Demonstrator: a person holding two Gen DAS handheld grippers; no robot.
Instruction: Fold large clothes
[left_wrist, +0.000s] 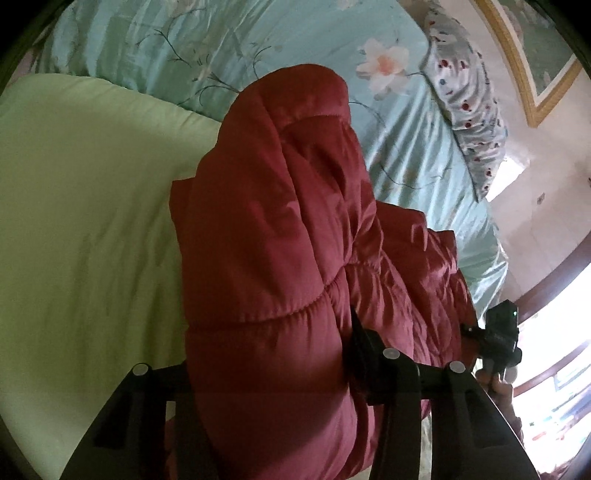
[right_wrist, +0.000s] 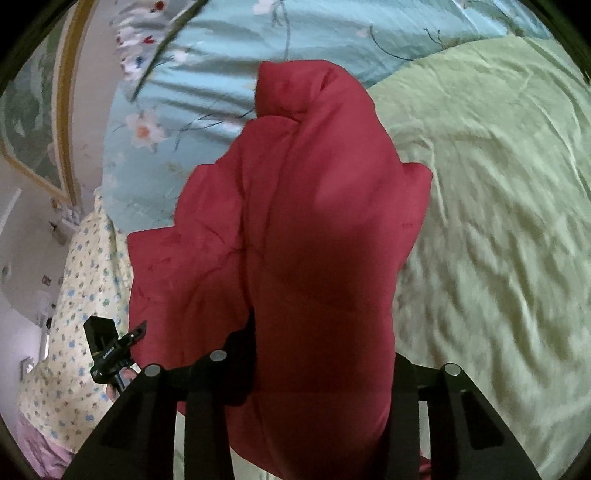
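Note:
A dark red puffy quilted jacket (left_wrist: 280, 221) is bunched up and lifted over the bed; in the right wrist view the jacket (right_wrist: 314, 206) fills the middle. My left gripper (left_wrist: 269, 354) is shut on a thick fold of its padding, which bulges over the fingers and hides the left one. My right gripper (right_wrist: 321, 350) is shut on another fold of the same jacket, fabric wedged between both fingers. Each gripper shows at the edge of the other's view, the right one (left_wrist: 498, 336) close by on the right, the left one (right_wrist: 107, 350) low on the left.
Under the jacket lies a pale green quilt (left_wrist: 81, 206) on a light blue flowered sheet (left_wrist: 406, 140). A spotted pillow (left_wrist: 469, 103) rests at the bed's head below a gold-framed picture (left_wrist: 532, 55). A yellow flowered cloth (right_wrist: 74, 306) hangs at the bed's side. A bright window (left_wrist: 554, 332) is beyond.

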